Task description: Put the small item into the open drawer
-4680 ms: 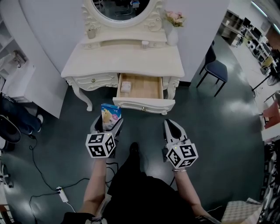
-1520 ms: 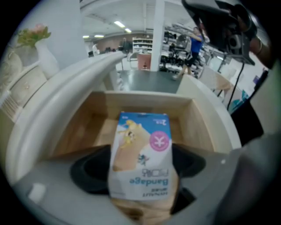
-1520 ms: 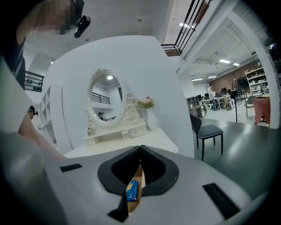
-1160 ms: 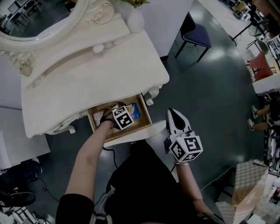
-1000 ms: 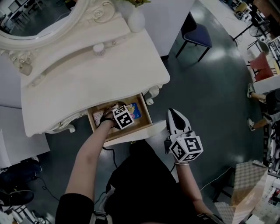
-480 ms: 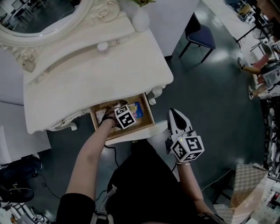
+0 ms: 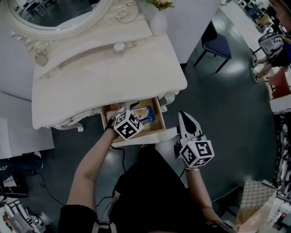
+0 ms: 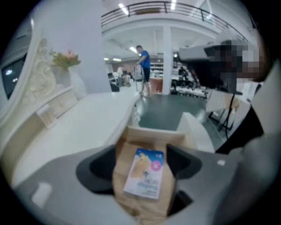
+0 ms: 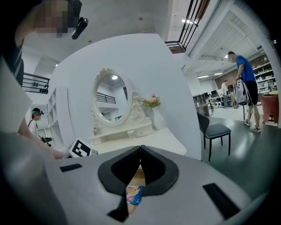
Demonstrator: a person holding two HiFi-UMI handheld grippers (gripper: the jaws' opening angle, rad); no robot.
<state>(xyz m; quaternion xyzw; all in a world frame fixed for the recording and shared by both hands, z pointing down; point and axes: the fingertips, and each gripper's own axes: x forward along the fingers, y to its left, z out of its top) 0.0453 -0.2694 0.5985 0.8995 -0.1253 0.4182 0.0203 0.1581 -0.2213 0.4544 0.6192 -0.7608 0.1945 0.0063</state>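
Note:
The small item, a blue and white packet (image 7: 144, 113), lies flat on the wooden floor of the open drawer (image 7: 157, 124) of a white dressing table (image 7: 104, 77). My left gripper (image 7: 132, 117) reaches into the drawer from its left side. In the left gripper view the packet (image 8: 145, 173) lies between the wide jaws of the left gripper (image 8: 142, 162), which are closing; the pads do not touch it. My right gripper (image 7: 184, 117) hovers shut and empty to the right of the drawer front; the right gripper (image 9: 140, 149) shows its jaws meeting at the tip.
An oval mirror (image 7: 59, 11), a vase of flowers (image 7: 158, 20) and a small white jar (image 7: 119, 47) stand at the table's back. A dark chair (image 7: 218, 45) stands to the right. A cable (image 7: 50, 195) runs over the floor at the left.
The packet, earlier held upright in my left gripper in front of the drawer, now lies in the drawer. The left gripper has edged back a little. The right gripper has hardly moved.

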